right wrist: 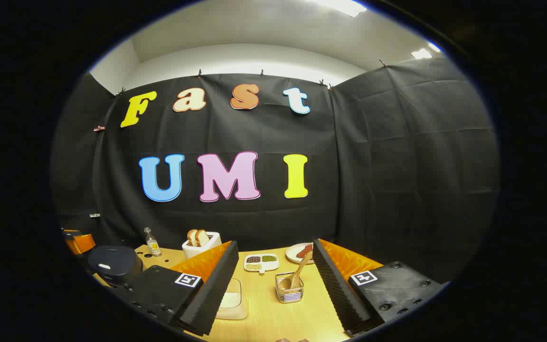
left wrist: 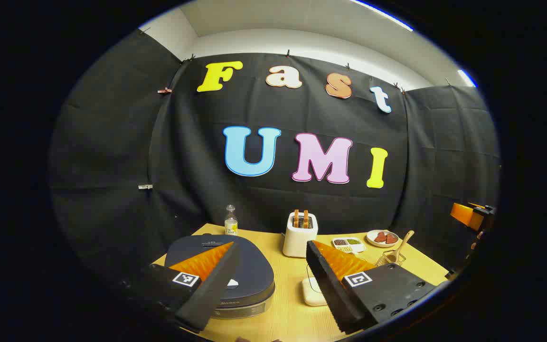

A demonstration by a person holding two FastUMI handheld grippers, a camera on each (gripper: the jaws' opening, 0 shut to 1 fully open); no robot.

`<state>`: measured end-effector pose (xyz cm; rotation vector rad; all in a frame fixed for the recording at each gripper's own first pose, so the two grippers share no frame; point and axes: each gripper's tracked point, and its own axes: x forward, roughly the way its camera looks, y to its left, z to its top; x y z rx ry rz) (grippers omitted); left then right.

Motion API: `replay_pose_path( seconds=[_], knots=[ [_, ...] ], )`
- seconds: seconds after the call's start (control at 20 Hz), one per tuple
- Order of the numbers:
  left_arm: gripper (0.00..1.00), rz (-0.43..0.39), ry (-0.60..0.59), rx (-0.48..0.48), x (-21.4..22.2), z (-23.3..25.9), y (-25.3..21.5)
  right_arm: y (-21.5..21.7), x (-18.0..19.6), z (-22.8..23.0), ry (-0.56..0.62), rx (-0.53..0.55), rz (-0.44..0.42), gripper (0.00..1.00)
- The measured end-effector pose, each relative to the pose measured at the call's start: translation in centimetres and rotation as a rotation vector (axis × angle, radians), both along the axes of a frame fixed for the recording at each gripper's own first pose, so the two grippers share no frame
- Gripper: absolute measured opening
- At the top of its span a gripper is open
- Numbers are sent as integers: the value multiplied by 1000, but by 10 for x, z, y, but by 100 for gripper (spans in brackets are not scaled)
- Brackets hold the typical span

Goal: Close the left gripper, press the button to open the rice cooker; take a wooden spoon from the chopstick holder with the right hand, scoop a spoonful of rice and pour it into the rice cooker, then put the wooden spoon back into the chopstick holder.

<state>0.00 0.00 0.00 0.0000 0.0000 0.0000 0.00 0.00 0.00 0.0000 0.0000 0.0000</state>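
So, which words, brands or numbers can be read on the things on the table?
None can be read.
Rice cooker: print on lid and front, too blurred.
Bottle: label too small.

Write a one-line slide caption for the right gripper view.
Open right gripper faces the chopstick holder with wooden spoon; rice cooker shut.
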Motion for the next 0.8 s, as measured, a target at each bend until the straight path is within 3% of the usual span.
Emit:
replay_pose_path(
  seconds=[0.25, 0.3, 0.55, 0.8],
  knots=[
    [92, -7, 15, -2, 0, -7, 0, -6, 5, 3, -14, -2, -22, 98],
    [95, -3, 11, 8, 0, -7, 1, -6, 5, 0, -10, -4, -23, 98],
    [92, -29, 3, 72, -1, -12, -7, -5, -1, -10, 18, 15, -25, 98],
    [95, -53, 15, 54, -3, -15, -14, 2, 1, -14, 35, 5, -8, 98]
  ],
)
